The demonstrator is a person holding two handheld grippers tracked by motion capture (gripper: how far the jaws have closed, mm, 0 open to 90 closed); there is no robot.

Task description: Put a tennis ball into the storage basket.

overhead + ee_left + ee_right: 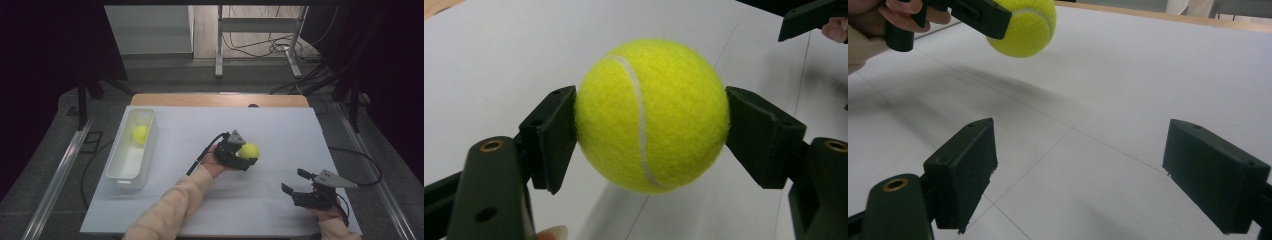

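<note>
Between the two black jaws of the left gripper (651, 117) sits a yellow tennis ball (651, 116), clamped on both sides by the pads, with its white seam curving down the front. Seen from the right gripper view, this ball (1023, 25) hangs clear above the white table surface (1128, 75) and casts a shadow on it. From the high view the left gripper (246, 152) is held over the middle of the table, with its cable trailing back past the cream sleeve (172, 207). Nearer the table's right front edge, the right gripper (295, 181) has its jaws spread wide with nothing between them, only bare table beneath. Farther left stands a white bin (148, 150) holding a second yellow ball (140, 134).
</note>
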